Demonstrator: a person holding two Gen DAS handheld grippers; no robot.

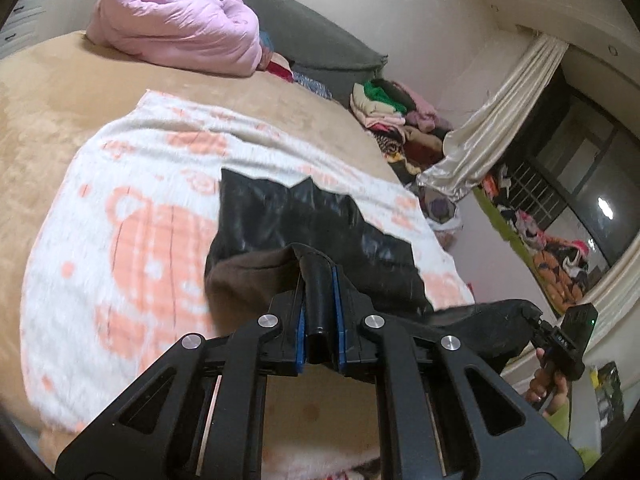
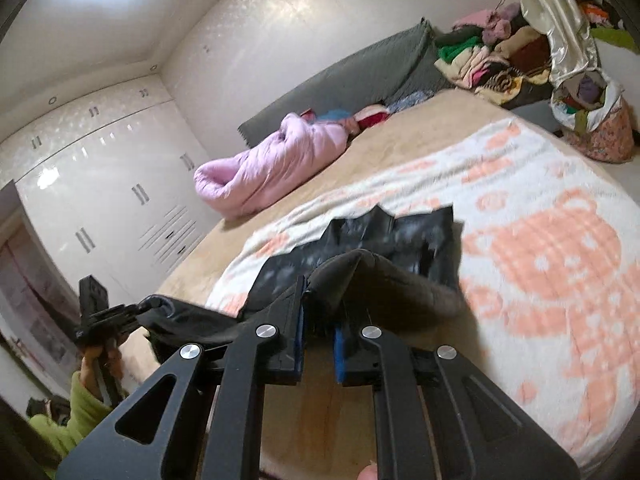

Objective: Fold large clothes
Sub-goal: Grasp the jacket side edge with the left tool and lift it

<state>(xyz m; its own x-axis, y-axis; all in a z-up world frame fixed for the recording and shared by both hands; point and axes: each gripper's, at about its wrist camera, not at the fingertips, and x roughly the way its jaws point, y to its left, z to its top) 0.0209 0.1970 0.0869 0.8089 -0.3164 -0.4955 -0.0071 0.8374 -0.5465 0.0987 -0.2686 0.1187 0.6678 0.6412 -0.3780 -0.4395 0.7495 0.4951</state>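
Note:
A shiny black garment with a brown lining (image 1: 304,220) (image 2: 400,240) lies on the white and orange blanket (image 1: 120,208) (image 2: 540,248), its near edge lifted off the bed. My left gripper (image 1: 319,312) is shut on a fold of that near edge, blue pads pressing the black cloth. My right gripper (image 2: 320,320) is shut on another part of the same edge. The edge stretches between the two grippers. In the left wrist view the right gripper (image 1: 532,318) shows at the far right, held by a hand. In the right wrist view the left gripper (image 2: 138,306) shows at the far left.
A rolled pink quilt (image 1: 176,24) (image 2: 272,164) lies at the head of the beige bed (image 1: 48,92) before a grey headboard (image 2: 340,80). Piles of clothes (image 1: 396,116) (image 2: 488,56) and a full bag (image 2: 592,120) stand beside the bed. White wardrobes (image 2: 112,184) line the wall.

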